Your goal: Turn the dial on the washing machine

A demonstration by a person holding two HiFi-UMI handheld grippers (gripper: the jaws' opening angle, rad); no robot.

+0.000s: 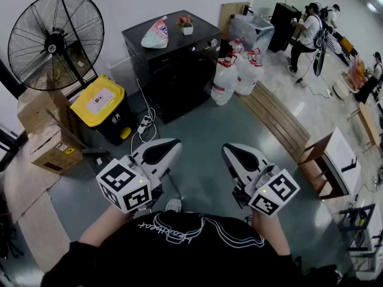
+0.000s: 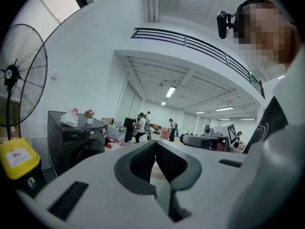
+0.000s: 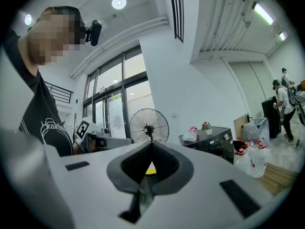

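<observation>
Short of the washing machine [image 1: 173,58], left gripper [image 1: 175,143] and right gripper [image 1: 227,149] show clenched, empty fingers; bin label [image 1: 100,102] illegible.

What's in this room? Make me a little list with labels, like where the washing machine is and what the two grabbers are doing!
washing machine: black, against the wall, ahead of the person
dial: on its front panel, untouched
on top of it: bag and flower pot
left gripper: shut, empty, well short of the machine
right gripper: shut, empty, well short of the machine
nearby: fan, yellow bin
</observation>
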